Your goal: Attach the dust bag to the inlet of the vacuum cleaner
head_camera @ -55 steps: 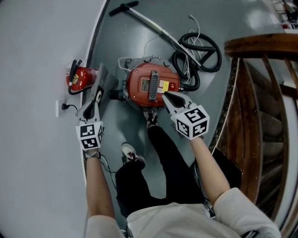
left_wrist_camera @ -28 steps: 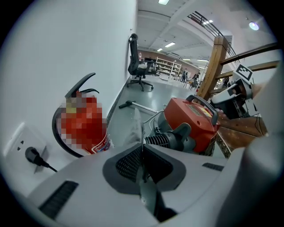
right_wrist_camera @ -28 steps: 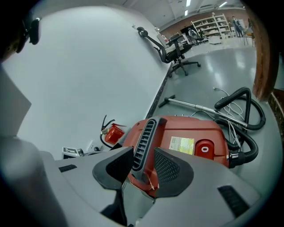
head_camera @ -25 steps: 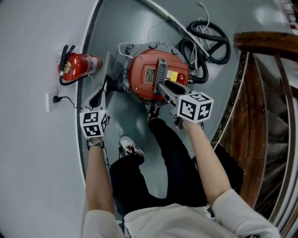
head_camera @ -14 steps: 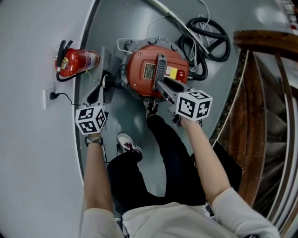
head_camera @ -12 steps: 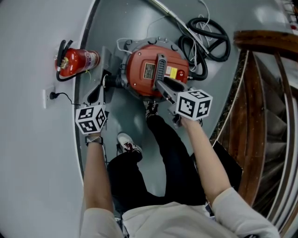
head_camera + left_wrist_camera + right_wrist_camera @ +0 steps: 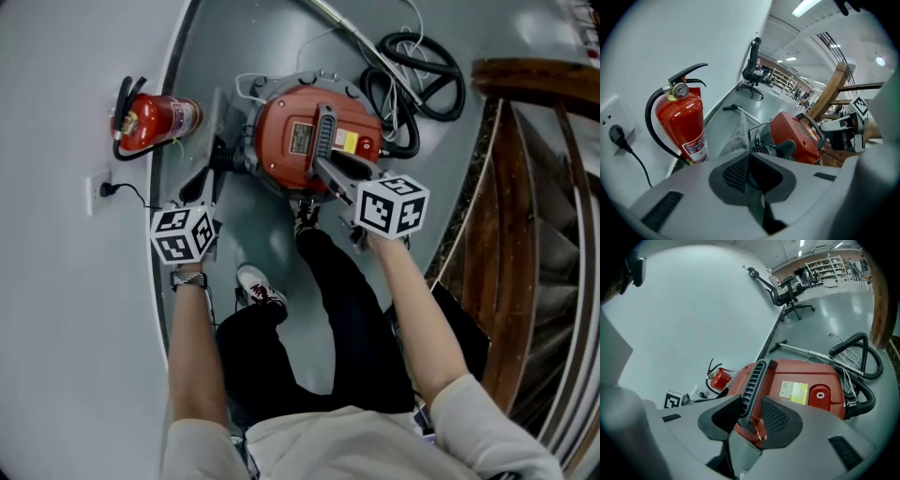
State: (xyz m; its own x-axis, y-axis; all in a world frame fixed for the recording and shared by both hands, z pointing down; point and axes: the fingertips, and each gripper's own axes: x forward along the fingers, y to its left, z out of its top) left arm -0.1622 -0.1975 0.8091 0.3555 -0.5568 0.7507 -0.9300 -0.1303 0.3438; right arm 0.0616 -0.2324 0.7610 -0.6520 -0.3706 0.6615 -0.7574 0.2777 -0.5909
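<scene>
Wall socket (image 7: 97, 193) with a plug in it sits farthest left, and a red fire extinguisher (image 7: 155, 119) stands just beside it against the wall. Next comes the left gripper (image 7: 749, 174). Its jaws are pressed almost together on the near edge of the grey dust bag (image 7: 212, 127), and they have just closed a little further. The bag lies between the extinguisher and the red vacuum cleaner (image 7: 277, 164), close by the dark inlet (image 7: 228, 161) on the vacuum's side. The right gripper (image 7: 751, 417) pinches the near end of the black handle (image 7: 751, 376) on top of the vacuum. A black hose (image 7: 427, 80) lies coiled just beyond the vacuum. A wooden railing (image 7: 534, 80) stands at the far right.
</scene>
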